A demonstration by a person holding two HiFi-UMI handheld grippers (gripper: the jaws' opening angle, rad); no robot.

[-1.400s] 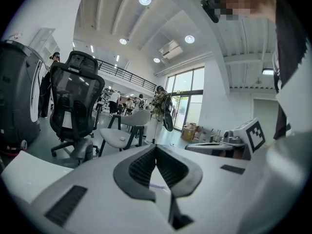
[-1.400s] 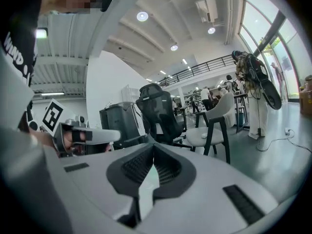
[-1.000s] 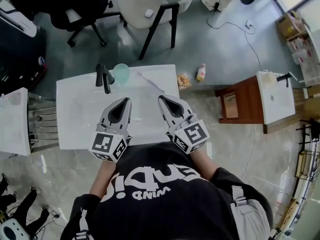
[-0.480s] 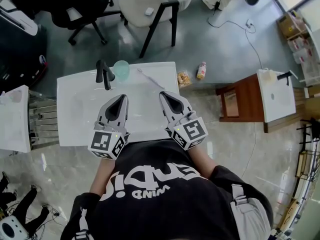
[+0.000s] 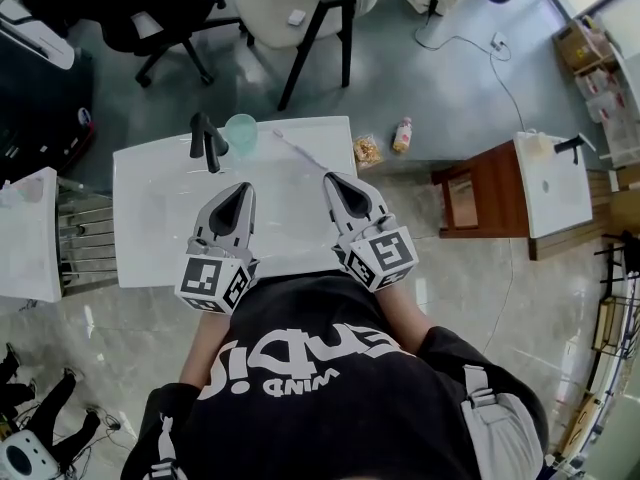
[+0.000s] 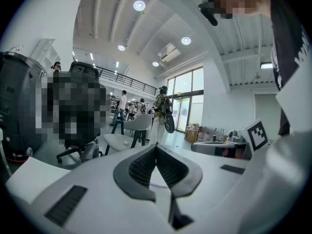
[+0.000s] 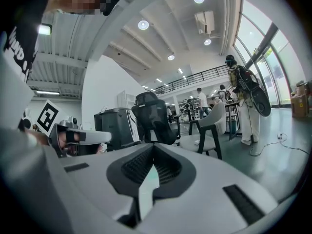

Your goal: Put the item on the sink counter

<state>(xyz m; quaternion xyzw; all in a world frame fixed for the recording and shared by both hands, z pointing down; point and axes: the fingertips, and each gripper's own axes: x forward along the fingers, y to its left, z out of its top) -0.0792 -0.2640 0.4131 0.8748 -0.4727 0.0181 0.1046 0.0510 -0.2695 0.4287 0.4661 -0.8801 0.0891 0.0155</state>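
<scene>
A person stands at the near edge of a white sink counter (image 5: pixel 160 238), centre of the frame, with the left claw (image 5: pixel 242 192) and the right claw (image 5: pixel 334 181) held side by side above its front half. Each gripper view shows the same thing: the left claw (image 6: pixel 156 147) and the right claw (image 7: pixel 153 147) are pressed together at the tips, with nothing between the ribbed pads.

At the counter's far edge, a pale green cup (image 5: pixel 241 130) stands just beside the black faucet (image 5: pixel 207 140), and a thin stick (image 5: pixel 300 160), too small to name, lies to the right of it. Off the counter's upper right corner, a snack packet (image 5: pixel 367 151) and a small bottle (image 5: pixel 403 138) sit on the floor.

Which of these is the task's item cannot be told. The scene fits two stages alike. Either the cup or the stick is the item and it already lies on the counter, or the item is one of the two on the floor and waits to be carried over. With both claws closed on nothing, no carrying step appears to be in hand at this moment.
</scene>
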